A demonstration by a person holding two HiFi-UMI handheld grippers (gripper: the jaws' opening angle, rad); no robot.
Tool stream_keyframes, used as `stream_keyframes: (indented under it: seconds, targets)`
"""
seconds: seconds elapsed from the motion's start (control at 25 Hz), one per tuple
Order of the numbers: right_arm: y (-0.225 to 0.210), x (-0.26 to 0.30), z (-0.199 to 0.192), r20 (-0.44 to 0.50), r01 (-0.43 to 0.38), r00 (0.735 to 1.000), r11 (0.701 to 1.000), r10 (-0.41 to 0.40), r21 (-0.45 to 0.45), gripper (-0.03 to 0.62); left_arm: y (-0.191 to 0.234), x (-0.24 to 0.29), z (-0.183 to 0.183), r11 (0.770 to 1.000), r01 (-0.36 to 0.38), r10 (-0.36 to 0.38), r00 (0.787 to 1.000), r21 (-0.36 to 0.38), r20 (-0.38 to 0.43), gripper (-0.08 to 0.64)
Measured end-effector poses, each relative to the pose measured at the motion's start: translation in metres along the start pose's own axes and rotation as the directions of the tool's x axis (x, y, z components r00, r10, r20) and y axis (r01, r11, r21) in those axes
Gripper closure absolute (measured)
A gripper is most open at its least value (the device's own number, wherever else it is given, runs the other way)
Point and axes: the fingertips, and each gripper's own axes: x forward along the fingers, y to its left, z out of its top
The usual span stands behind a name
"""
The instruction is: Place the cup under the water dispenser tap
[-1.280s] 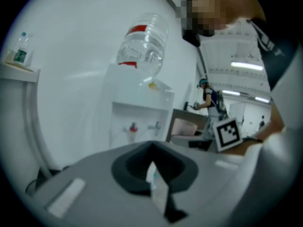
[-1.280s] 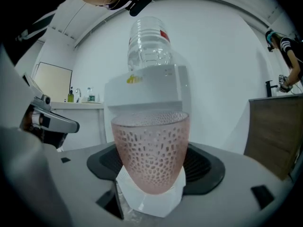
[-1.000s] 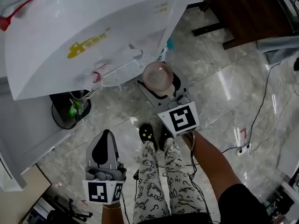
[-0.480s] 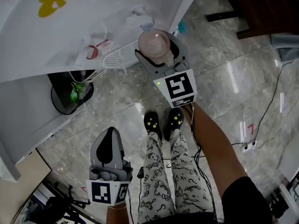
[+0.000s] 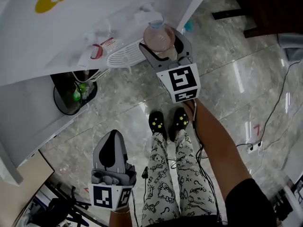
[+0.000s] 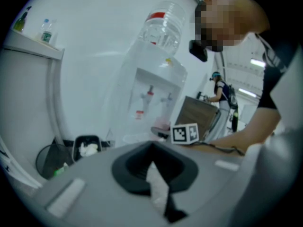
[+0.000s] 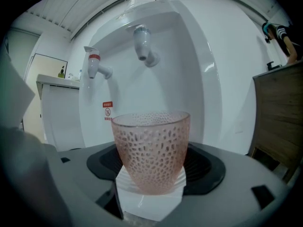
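A pink dimpled cup point(image 5: 159, 36) stands upright between the jaws of my right gripper point(image 5: 165, 44), which is shut on it. The cup is held out in front of the white water dispenser point(image 5: 71, 18), above its white drip grille point(image 5: 124, 58). In the right gripper view the cup point(image 7: 151, 148) sits below the grey tap point(image 7: 143, 47), with the red tap point(image 7: 96, 66) to its left. My left gripper point(image 5: 110, 151) hangs low at the person's left side, shut and holding nothing. From the left gripper view I see the dispenser point(image 6: 152, 91) and the cup point(image 6: 163, 124) ahead.
A black waste bin point(image 5: 73, 96) stands on the marble floor left of the dispenser. The person's shoes point(image 5: 168, 122) are just behind the right gripper. A wooden cabinet point(image 5: 255, 8) and floor cables point(image 5: 265, 122) lie to the right. Another person point(image 6: 220, 88) stands in the background.
The right gripper has carried the cup closer to the dispenser's taps and lower. The left gripper has sunk a little at the person's side.
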Motion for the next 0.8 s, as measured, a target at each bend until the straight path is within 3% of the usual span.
stream_keyframes:
  seconds: [0.56, 0.8]
  targets:
    - [0.002, 0.007, -0.005, -0.051, -0.003, 0.999, 0.993, 0.009, 0.116, 0.247, -0.011, 0.010, 0.003, 0.997, 0.048, -0.048, 0.999, -0.067, -0.008, 0.565]
    - [0.011, 0.006, -0.002, -0.051, -0.034, 0.998, 0.993, 0.040, 0.112, 0.234, -0.010, 0.008, 0.003, 0.996, 0.042, -0.043, 0.999, -0.080, -0.010, 0.565]
